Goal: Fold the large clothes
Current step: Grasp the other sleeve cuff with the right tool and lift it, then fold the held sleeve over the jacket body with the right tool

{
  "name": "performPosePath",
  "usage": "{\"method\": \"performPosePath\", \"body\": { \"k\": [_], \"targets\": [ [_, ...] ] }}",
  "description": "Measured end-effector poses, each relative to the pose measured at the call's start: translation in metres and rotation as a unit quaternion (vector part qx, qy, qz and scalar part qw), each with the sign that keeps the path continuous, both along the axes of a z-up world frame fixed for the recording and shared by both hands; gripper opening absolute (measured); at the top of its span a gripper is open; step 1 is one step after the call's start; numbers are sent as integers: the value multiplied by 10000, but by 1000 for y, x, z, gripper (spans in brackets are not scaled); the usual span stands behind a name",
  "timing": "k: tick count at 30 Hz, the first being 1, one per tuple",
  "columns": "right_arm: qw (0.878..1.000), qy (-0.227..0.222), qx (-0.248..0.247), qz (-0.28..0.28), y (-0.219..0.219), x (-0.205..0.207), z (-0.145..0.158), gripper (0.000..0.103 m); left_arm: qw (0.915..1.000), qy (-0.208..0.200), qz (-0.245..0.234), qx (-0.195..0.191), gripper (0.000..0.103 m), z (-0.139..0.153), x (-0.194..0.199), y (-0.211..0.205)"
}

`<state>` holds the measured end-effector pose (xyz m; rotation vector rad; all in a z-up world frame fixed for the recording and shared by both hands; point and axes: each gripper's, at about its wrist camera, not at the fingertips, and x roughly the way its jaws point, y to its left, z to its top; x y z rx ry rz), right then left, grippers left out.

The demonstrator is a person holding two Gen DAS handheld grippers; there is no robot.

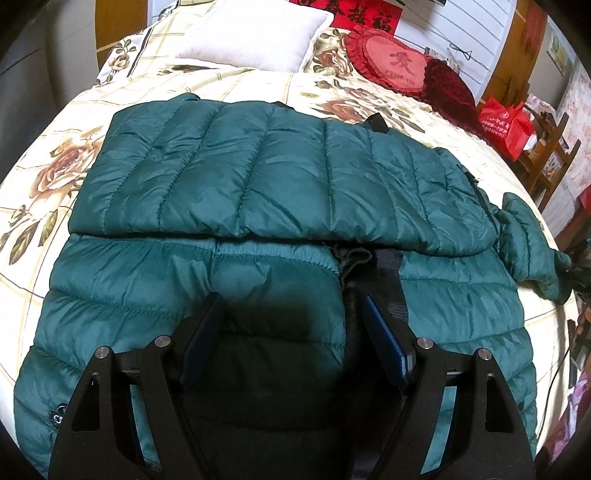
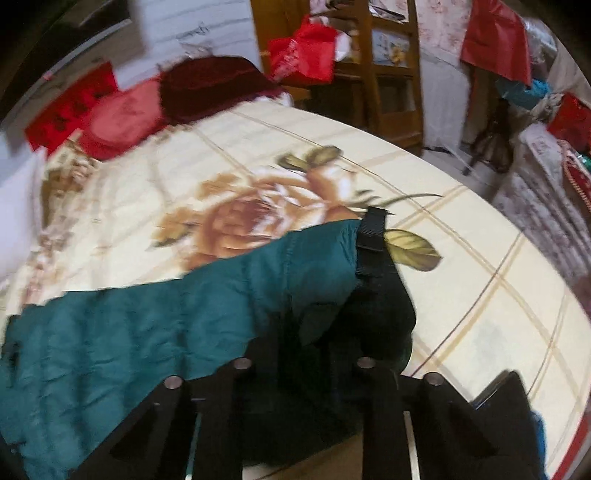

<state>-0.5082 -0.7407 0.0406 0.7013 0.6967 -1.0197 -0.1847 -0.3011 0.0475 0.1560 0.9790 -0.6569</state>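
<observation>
A dark green quilted puffer jacket lies spread on the bed, one part folded across its upper half. My left gripper is open, just above the jacket's near front panel beside the dark zipper opening. In the blurred right wrist view, my right gripper is shut on a bunched end of the jacket with a black strap tab; the fingertips are buried in the fabric.
The bed has a cream floral cover. A white pillow and red cushions lie at its head. A red bag and a wooden chair stand beside the bed.
</observation>
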Motion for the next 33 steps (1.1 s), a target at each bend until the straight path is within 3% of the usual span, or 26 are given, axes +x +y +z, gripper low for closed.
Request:
{"method": "performPosePath", "body": {
  "k": [7, 15, 23, 33],
  "targets": [
    [9949, -719, -87, 706, 39, 15, 50, 10, 9988, -471, -92, 86, 78, 21, -5, 3],
    [9790, -1107, -145, 1704, 92, 77, 101, 9, 9992, -378, 83, -60, 78, 30, 10, 18],
    [9567, -1429, 42, 2535, 146, 146, 119, 8, 9988, -314, 316, -191, 78, 34, 23, 41],
    [9212, -1447, 271, 3601, 229, 245, 123, 8, 9980, -245, 547, -200, 78, 31, 36, 61]
  ]
}}
